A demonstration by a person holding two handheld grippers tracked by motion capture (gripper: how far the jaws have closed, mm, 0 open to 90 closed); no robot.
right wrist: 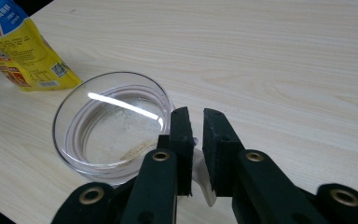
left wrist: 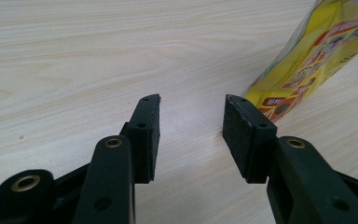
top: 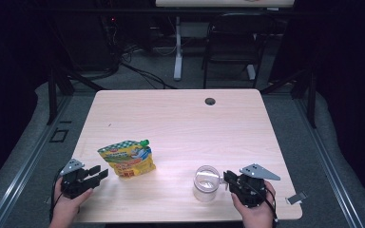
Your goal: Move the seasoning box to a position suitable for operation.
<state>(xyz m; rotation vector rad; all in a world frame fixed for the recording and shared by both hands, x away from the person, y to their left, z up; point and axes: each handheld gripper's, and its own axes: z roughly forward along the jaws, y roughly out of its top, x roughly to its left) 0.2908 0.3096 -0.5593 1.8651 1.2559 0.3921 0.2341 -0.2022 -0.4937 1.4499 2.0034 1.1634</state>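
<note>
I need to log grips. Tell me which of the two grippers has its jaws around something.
The right gripper: its jaws pinch the clear cup's handle. The left gripper is open beside the yellow pouch.

Yellow pouch point(top: 127, 159) w/ green cap (checkered top), clear jar point(top: 206, 182), black claws

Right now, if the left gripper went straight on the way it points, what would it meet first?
Probably the pouch. The left gripper is open with bare table between its jaws; the pouch's bottom corner stands just ahead, off its right jaw. Depth is unclear, so it might clip that corner or slip past.
</note>
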